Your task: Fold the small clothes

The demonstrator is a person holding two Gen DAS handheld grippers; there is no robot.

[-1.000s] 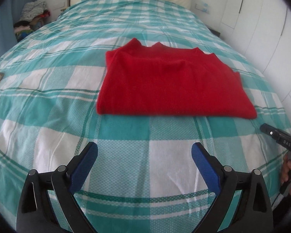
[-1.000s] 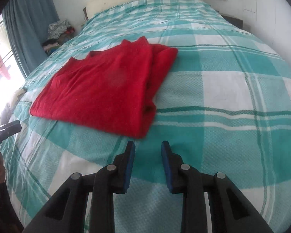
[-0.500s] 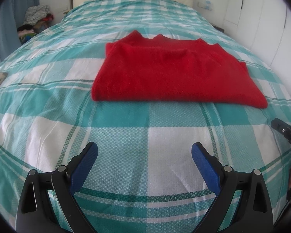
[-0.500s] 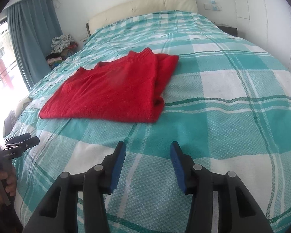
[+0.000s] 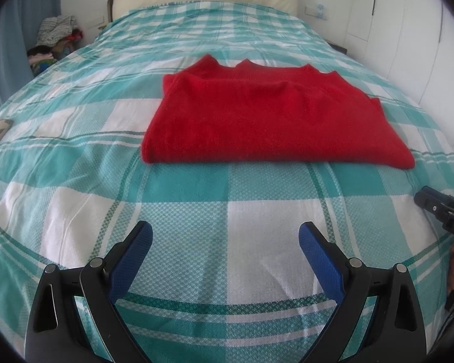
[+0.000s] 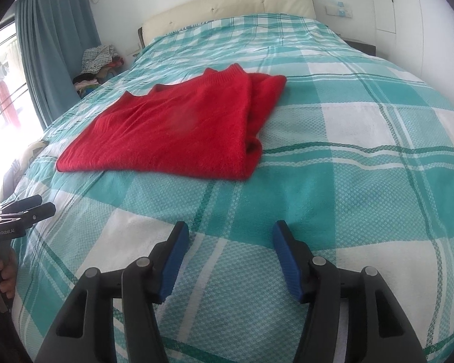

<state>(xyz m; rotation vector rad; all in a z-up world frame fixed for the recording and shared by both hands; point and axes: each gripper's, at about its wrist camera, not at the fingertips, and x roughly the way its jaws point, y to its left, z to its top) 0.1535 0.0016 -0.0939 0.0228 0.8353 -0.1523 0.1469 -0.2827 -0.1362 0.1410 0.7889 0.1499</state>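
Right wrist view: we see a clothes pile [image 6: 98, 63] by the curtain [image 6: 54, 48], beyond the folded red sweater [image 6: 172, 130]. Our left gripper [image 5: 225, 237] gapes empty, reading "GenRobot.AI"; our right gripper [image 6: 230, 234] has just been opening, nothing between.

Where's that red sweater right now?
The red sweater lies folded on the checked bedspread, mid-bed, beyond both open grippers, touching neither.
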